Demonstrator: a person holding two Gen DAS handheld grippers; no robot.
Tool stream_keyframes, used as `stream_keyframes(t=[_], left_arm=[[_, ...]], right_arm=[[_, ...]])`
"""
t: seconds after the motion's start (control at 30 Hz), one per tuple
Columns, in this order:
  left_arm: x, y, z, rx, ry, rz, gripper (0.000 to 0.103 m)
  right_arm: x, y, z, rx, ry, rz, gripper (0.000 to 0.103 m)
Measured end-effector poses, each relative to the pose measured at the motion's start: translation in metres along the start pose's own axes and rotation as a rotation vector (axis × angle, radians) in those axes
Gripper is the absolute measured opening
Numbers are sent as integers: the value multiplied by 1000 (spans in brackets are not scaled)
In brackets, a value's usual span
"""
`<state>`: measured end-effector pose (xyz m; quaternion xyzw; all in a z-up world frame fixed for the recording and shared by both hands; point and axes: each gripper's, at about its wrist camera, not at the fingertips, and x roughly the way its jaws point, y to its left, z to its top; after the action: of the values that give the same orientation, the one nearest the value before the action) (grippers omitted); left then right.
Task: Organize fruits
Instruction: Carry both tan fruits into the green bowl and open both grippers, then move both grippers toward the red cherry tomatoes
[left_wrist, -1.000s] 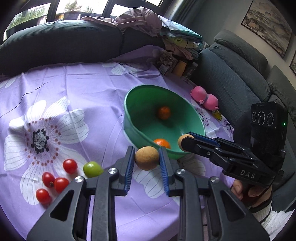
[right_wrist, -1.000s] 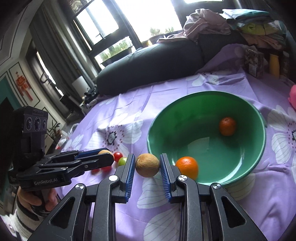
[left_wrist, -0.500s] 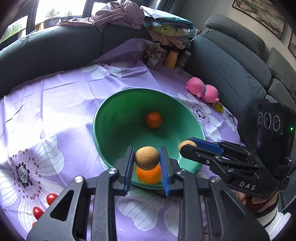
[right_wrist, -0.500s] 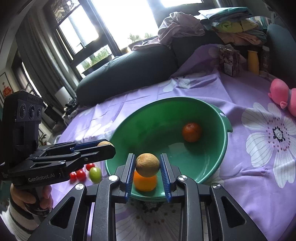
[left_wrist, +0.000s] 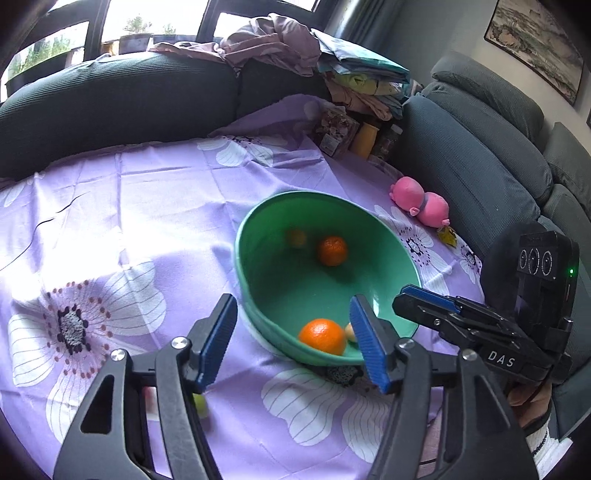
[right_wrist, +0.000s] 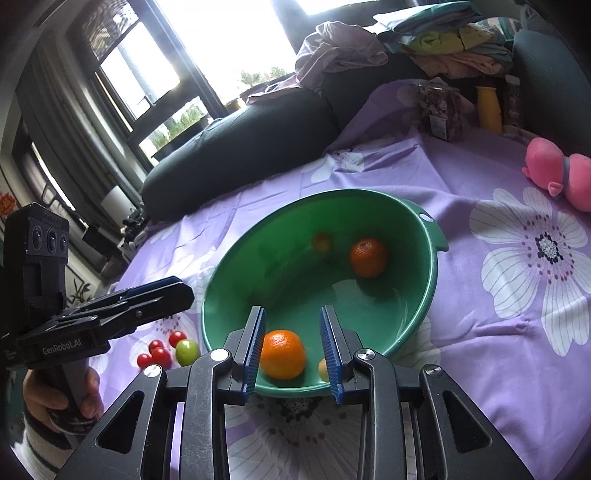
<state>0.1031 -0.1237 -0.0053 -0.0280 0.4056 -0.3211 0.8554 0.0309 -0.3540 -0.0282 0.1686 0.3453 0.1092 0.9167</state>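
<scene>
Both round brown fruits have left the grippers since 0.5 s ago. Left gripper and right gripper now hang spread and empty over the green bowl on the tabletop. Next likely target, the green fruit, looks light, smooth, roundish, no clear long axis; pinch across its middle.

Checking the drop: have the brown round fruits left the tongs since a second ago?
Yes. Both tongs, left and right, now gape empty over the green plastic bowl; a blurred brown round fruit and another lie inside.
</scene>
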Motion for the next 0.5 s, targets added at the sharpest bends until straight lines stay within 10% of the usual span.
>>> stream_keyframes(t=[0.5], left_arm=[[-91,92,-94,-183,-18,280,68]], right_arm=[[6,55,-16,-126,66,101,31]])
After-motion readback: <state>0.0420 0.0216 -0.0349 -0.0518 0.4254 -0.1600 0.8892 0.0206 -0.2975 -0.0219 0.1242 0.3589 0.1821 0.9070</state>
